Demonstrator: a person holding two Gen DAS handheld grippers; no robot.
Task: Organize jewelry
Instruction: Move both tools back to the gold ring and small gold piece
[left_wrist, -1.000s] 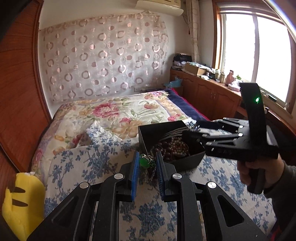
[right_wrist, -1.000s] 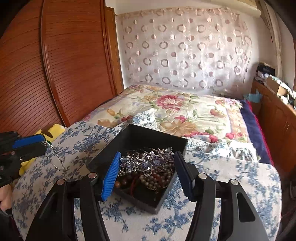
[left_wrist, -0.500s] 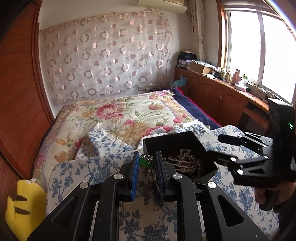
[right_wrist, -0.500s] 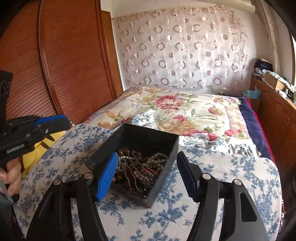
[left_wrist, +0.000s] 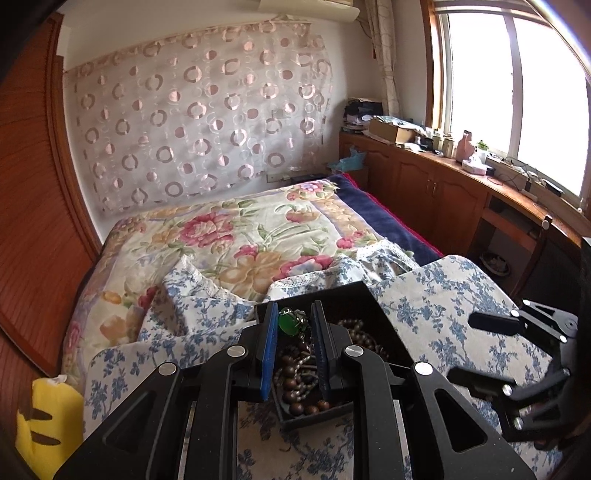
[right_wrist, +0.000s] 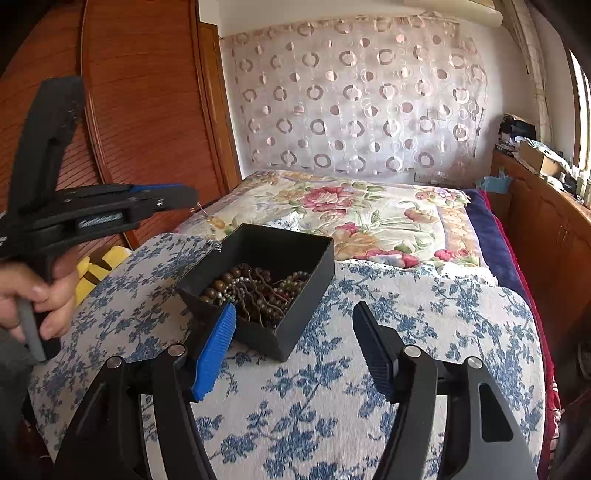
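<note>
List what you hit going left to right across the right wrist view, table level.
left gripper, shut on a thin chain → yellow plush → black box of beads → bare blue floral cloth → wooden cabinet.

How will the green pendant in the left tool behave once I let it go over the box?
The green pendant looks small and light, so it should drop straight among the beads. Its thin chain looks floppy and may snag on the left tool or drape over the rim of the box.
</note>
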